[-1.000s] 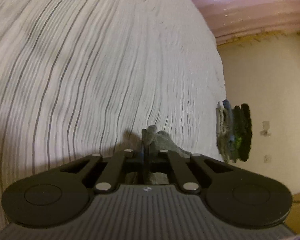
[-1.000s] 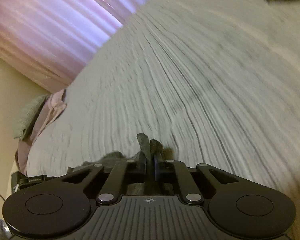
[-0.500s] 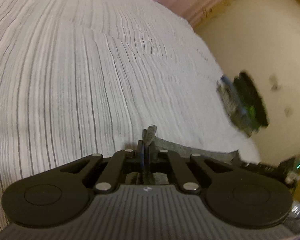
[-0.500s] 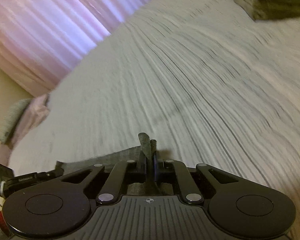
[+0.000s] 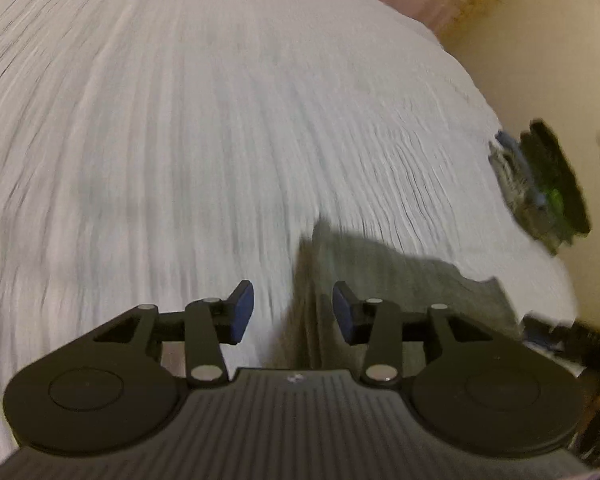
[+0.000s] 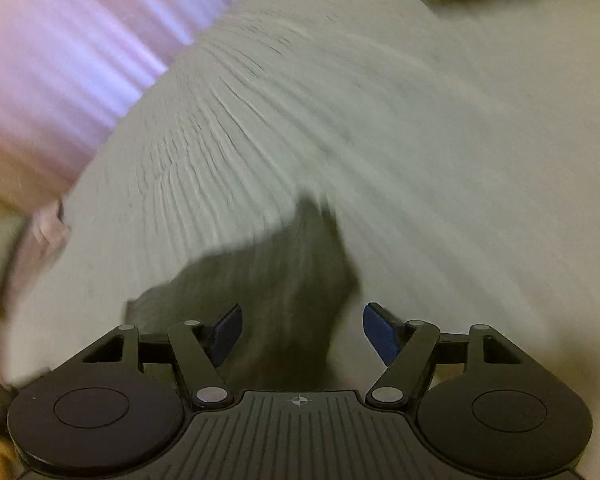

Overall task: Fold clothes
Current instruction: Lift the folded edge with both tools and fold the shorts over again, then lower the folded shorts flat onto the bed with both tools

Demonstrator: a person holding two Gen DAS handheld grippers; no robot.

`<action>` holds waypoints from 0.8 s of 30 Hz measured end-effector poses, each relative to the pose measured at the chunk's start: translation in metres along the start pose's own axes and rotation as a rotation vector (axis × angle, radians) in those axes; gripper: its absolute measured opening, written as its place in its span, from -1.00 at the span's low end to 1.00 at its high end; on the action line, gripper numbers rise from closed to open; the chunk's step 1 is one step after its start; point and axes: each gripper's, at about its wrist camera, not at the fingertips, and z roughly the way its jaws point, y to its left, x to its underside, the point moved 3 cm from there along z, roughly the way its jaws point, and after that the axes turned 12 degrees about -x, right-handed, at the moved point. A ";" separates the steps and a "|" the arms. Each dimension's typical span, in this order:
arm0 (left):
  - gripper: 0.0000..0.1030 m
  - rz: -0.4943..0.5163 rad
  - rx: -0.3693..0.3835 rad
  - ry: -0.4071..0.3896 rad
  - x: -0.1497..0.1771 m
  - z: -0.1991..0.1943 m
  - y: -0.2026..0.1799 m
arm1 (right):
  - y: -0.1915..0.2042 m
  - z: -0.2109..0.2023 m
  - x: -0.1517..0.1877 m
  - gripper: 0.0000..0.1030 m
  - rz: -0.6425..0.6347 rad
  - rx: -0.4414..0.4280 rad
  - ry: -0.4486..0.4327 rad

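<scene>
Half a second ago both of our grippers were clamped on the grey cloth (image 5: 384, 276); now both have let it go. In the left wrist view the left gripper (image 5: 288, 312) has its jaws wide apart and nothing is between them, and the cloth lies on the striped bedsheet (image 5: 180, 140), starting just in front of the right finger and spreading to the lower right of the frame. In the right wrist view the right gripper (image 6: 300, 332) also has its jaws apart; the same cloth (image 6: 276, 292) sits in the lower middle of the frame, between and ahead of the two blue pads (image 6: 228, 330), and we cannot tell if it touches them because the picture is blurred. We judge that the cloth has just been laid down, so one fold, or the spreading for it, is probably finished, and next we must take new edges. A pile of dark clothes (image 5: 548, 184) stays at the right edge of the left view, near the border of the sheet.
</scene>
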 end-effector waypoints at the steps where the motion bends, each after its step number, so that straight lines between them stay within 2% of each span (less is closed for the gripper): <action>1: -0.27 -0.051 0.009 0.023 0.008 -0.010 0.009 | -0.007 -0.006 0.011 0.38 0.076 -0.016 0.008; 4: -0.16 -0.278 0.040 0.107 0.042 -0.037 0.034 | -0.021 -0.019 0.046 0.38 0.292 -0.068 0.011; 7: -0.12 -0.360 0.061 0.108 0.053 -0.032 0.034 | -0.029 -0.016 0.067 0.37 0.427 -0.121 -0.003; 9: -0.04 -0.415 0.075 0.109 0.060 -0.028 0.034 | -0.031 -0.009 0.068 0.37 0.467 -0.157 -0.031; 10: -0.03 -0.442 0.083 0.109 0.064 -0.026 0.034 | -0.030 -0.005 0.067 0.30 0.480 -0.170 -0.045; 11: -0.03 -0.469 0.090 0.109 0.068 -0.025 0.034 | -0.030 0.000 0.066 0.19 0.492 -0.182 -0.060; 13: -0.08 -0.524 0.104 0.110 0.075 -0.021 0.034 | -0.033 0.007 0.066 -0.45 0.507 -0.182 -0.082; 14: -0.26 -0.551 0.111 0.110 0.079 -0.019 0.034 | -0.035 0.008 0.066 -0.58 0.517 -0.184 -0.089; 15: -0.36 -0.578 0.118 0.111 0.082 -0.017 0.034 | -0.036 0.007 0.066 -0.87 0.511 -0.179 -0.103; 16: -0.52 -0.605 0.125 0.111 0.086 -0.016 0.034 | -0.037 0.005 0.066 -0.90 0.503 -0.174 -0.117; 17: -0.63 -0.596 0.121 0.100 0.085 -0.015 0.033 | -0.036 0.001 0.064 -0.91 0.476 -0.162 -0.127; 19: -0.68 -0.525 0.119 0.077 0.081 -0.015 0.028 | -0.028 -0.008 0.063 -0.93 0.403 -0.141 -0.150; 24: -0.64 -0.409 0.082 0.073 0.081 -0.009 0.026 | -0.031 -0.003 0.067 -0.90 0.387 -0.046 -0.092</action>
